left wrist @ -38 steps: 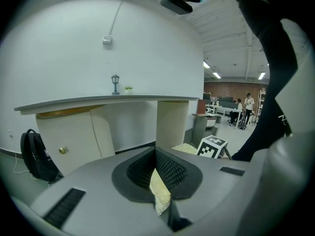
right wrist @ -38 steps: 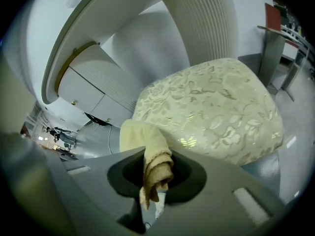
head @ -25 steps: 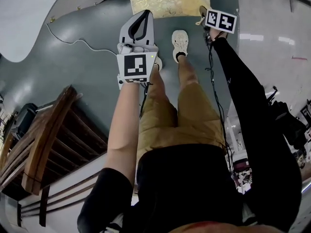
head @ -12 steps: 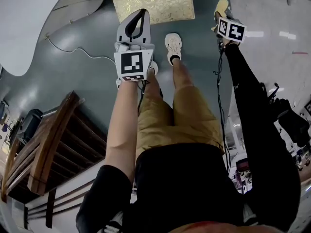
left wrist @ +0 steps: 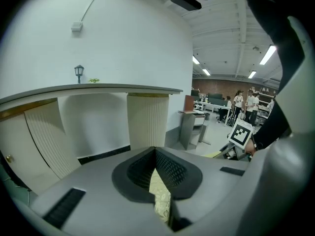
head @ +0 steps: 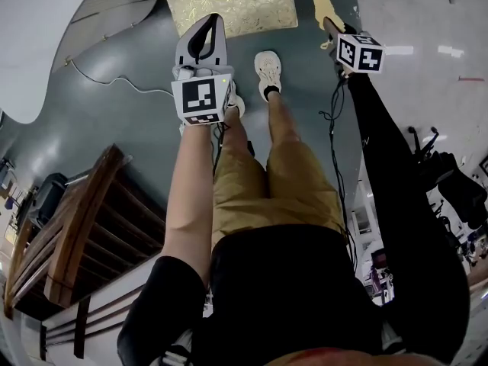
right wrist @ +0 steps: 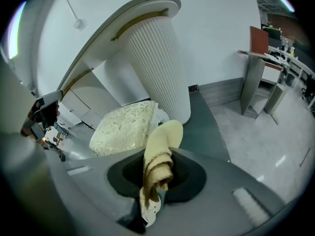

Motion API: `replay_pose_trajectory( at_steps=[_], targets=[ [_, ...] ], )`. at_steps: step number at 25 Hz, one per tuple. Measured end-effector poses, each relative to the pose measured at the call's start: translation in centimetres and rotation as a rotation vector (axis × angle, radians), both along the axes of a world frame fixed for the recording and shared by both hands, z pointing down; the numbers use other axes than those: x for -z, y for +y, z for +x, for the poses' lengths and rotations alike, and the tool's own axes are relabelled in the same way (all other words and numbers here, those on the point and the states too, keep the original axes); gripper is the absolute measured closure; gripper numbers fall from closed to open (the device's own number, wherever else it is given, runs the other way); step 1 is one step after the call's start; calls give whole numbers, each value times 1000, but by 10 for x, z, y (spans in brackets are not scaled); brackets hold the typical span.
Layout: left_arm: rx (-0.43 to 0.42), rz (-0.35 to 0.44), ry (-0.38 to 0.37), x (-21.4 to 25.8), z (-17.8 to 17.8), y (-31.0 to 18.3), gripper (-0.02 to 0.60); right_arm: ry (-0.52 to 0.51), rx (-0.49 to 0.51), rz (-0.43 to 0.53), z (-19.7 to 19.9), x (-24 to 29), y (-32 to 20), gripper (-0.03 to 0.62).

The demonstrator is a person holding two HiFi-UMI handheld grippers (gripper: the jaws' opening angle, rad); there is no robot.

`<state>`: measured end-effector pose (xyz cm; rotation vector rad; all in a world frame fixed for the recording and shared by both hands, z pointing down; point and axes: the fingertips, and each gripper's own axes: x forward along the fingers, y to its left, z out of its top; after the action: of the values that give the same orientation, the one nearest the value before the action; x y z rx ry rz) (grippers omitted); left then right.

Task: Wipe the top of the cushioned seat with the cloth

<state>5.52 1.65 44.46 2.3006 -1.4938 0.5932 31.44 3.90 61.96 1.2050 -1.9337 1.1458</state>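
At arm's length, the left tool has its jaws closed together on nothing. Alongside, the right tool pinches the yellow cloth above the grey floor. Farther ahead, the gold-patterned cushioned seat stands, clear of the cloth.

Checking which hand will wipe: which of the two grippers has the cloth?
The right gripper: its jaws pinch the yellow cloth. The left gripper has its jaws closed on nothing.

Brocaded cushioned seat, nubbly yellow cloth (floor glossy)
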Motion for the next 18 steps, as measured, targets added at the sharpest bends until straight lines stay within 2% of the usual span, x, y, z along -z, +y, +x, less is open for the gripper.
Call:
replay_pose_trajectory(
  at_steps=[4, 8, 13, 18],
  targets=[
    [21, 6, 0, 3, -7, 4, 577, -25, 9, 49, -16, 19, -7, 539],
    [66, 15, 6, 5, -23, 11, 577, -95, 54, 92, -66, 41, -12, 539],
    [107, 29, -9, 13, -60, 17, 577, -212, 130, 76, -168, 55, -14, 539],
    [197, 28, -26, 16, -118, 31, 577, -329, 280, 24, -296, 59, -9, 537]
  ],
)
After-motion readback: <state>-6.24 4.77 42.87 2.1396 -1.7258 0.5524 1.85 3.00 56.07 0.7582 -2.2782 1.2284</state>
